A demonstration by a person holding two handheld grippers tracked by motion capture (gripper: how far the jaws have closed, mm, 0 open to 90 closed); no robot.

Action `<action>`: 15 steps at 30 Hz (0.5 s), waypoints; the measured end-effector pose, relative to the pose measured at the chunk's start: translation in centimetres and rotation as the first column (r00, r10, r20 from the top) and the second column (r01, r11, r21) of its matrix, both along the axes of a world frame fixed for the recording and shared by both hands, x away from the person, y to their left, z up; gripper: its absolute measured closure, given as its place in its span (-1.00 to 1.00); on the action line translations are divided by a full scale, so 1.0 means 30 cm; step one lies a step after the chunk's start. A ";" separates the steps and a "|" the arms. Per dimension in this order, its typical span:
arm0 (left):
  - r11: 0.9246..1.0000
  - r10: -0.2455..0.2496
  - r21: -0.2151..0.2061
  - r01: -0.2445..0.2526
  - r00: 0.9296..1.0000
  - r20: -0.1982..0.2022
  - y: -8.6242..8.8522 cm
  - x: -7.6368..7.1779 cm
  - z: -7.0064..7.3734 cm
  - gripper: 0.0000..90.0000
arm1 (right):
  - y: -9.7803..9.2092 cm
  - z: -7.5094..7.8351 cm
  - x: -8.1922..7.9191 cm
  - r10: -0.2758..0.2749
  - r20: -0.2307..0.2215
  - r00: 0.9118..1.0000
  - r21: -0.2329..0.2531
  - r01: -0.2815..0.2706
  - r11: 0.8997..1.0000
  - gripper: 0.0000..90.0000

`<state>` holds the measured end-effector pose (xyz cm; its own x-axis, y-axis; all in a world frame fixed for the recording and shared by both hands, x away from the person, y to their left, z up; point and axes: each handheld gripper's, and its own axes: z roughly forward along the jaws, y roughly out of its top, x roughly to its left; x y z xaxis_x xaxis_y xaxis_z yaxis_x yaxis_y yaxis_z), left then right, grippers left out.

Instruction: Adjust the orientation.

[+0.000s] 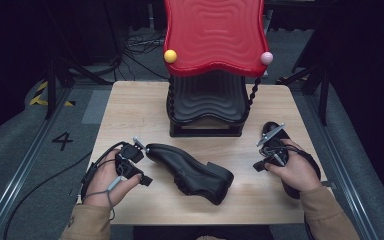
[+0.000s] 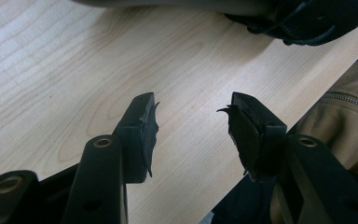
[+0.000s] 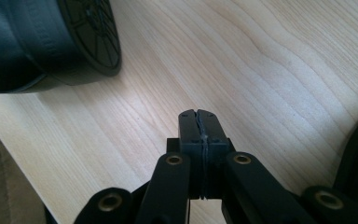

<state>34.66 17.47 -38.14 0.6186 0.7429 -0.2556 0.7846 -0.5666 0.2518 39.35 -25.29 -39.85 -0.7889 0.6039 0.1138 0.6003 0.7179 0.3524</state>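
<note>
Two claws flank the black shoe (image 1: 192, 172): left claw (image 2: 191, 126) released, right claw (image 3: 199, 122) clenched empty.

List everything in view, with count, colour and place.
Shoe: one, black, on its side mid-table between the hands.
Second shoe: one, black, under the right hand near the table's right edge.
Rack: one, black wavy shelf under a red wavy top, at the table's far edge.
Balls: two, yellow and pink, at the red top's front corners.
Table: one, light wood.
Left gripper: black, jaws apart, beside the shoe's toe.
Right gripper: black, jaws closed, empty.
</note>
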 end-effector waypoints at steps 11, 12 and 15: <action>1.000 -0.028 0.004 0.027 0.999 0.021 -0.023 0.004 0.011 0.09 | 0.009 0.057 -0.042 0.028 0.055 0.998 0.098 -0.033 0.995 1.00; 1.000 -0.031 0.005 0.031 0.999 0.024 -0.026 0.003 0.012 0.09 | 0.013 0.064 -0.047 0.030 0.061 0.998 0.108 -0.037 0.993 1.00; 0.999 -0.047 0.007 0.047 0.999 0.019 -0.034 -0.001 0.008 0.07 | 0.031 0.083 -0.061 0.052 0.068 0.996 0.120 -0.060 0.991 1.00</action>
